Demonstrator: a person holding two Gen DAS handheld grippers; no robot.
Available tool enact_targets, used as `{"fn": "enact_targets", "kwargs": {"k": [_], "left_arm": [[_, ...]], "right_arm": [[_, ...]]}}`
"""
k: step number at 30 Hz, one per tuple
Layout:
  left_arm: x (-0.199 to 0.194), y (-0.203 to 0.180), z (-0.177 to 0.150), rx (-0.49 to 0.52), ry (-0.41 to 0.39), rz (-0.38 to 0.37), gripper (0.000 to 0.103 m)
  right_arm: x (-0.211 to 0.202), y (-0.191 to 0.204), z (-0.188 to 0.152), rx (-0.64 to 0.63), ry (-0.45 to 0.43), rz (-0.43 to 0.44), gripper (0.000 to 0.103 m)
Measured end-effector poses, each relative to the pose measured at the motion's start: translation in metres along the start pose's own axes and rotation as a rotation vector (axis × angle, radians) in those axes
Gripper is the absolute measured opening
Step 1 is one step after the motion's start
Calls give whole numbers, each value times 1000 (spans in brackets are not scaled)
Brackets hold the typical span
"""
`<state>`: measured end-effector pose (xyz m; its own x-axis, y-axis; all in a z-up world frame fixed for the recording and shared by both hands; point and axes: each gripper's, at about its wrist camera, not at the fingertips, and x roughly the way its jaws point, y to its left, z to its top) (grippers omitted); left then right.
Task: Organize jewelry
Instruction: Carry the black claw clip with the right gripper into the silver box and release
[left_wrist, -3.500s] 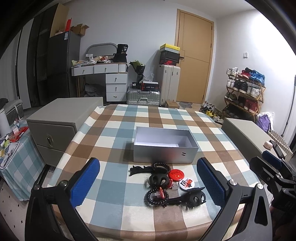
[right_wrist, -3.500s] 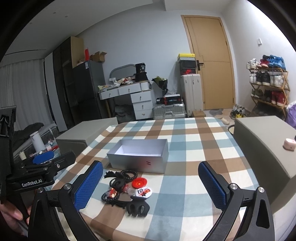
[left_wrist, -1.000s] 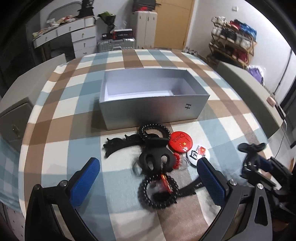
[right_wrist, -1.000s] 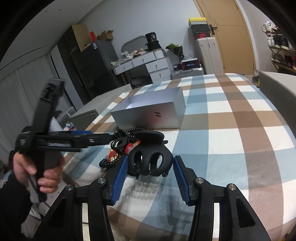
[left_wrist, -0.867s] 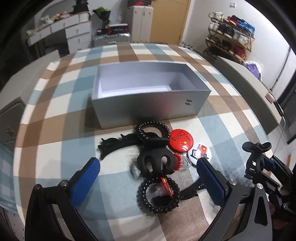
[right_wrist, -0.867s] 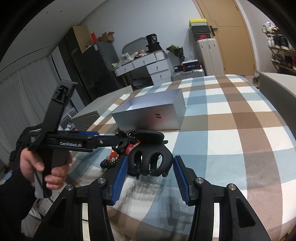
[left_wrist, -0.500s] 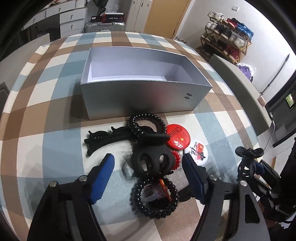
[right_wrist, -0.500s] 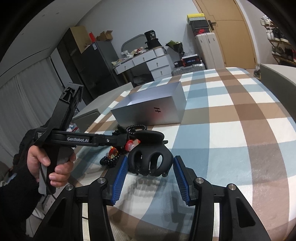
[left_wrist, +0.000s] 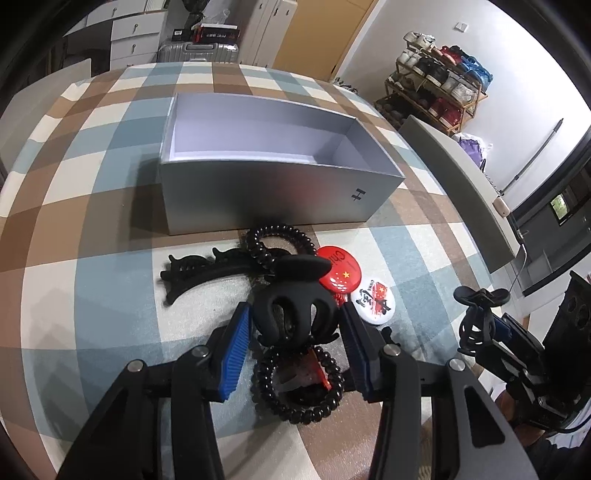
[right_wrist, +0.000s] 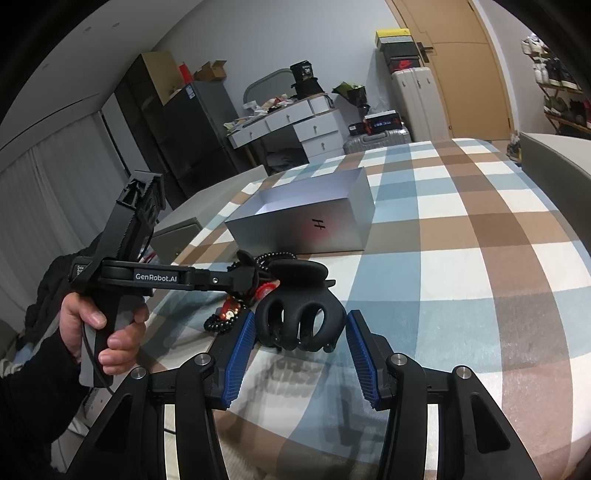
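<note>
An open grey box (left_wrist: 266, 184) stands on the checked tablecloth; it also shows in the right wrist view (right_wrist: 306, 225). In front of it lie black hair clips, coil hair ties (left_wrist: 280, 243), a bead bracelet (left_wrist: 299, 387) and two round badges (left_wrist: 338, 271). My left gripper (left_wrist: 295, 332) is shut on a black claw clip (left_wrist: 295, 310) amid the pile. My right gripper (right_wrist: 299, 343) is shut on another black claw clip (right_wrist: 299, 314) and holds it above the table's front edge. A long black clip (left_wrist: 199, 269) lies to the left.
Grey cabinets flank the table on the left (right_wrist: 177, 236) and right (left_wrist: 454, 177). A shoe rack (left_wrist: 439, 77), suitcases (right_wrist: 413, 96) and a white dresser (right_wrist: 295, 125) stand behind. The left gripper's body (right_wrist: 155, 275) reaches across in the right wrist view.
My left gripper has moved down and forward into the pile and closed its fingers on the black claw clip. The right gripper keeps its clip and has barely moved.
</note>
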<state>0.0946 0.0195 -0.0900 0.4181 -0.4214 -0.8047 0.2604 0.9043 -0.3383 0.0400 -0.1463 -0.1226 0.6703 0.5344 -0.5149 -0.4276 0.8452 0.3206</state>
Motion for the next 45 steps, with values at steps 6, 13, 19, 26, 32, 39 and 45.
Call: {"fn": "enact_targets", "kwargs": {"k": [6, 13, 19, 26, 32, 39, 45], "left_arm": [[-18, -1, -8, 0, -68, -46, 42], [-53, -10, 4, 34, -183, -50, 42], [-61, -9, 38, 82, -233, -40, 42], [-55, 12, 72, 55, -234, -130, 42], [-34, 29, 91, 8, -201, -135, 42], [13, 34, 108, -11, -17, -107, 42], [32, 30, 116, 7, 52, -70, 42]], "right_arm": [[-1, 6, 8, -26, -10, 12, 50], [1, 8, 36, -19, -29, 75, 50], [5, 16, 87, -52, -59, 140, 50], [33, 8, 141, -48, -26, 185, 50], [86, -4, 157, -51, 73, 153, 50], [143, -22, 153, -12, 218, 161, 50], [165, -23, 149, -52, 295, 85, 50]]}}
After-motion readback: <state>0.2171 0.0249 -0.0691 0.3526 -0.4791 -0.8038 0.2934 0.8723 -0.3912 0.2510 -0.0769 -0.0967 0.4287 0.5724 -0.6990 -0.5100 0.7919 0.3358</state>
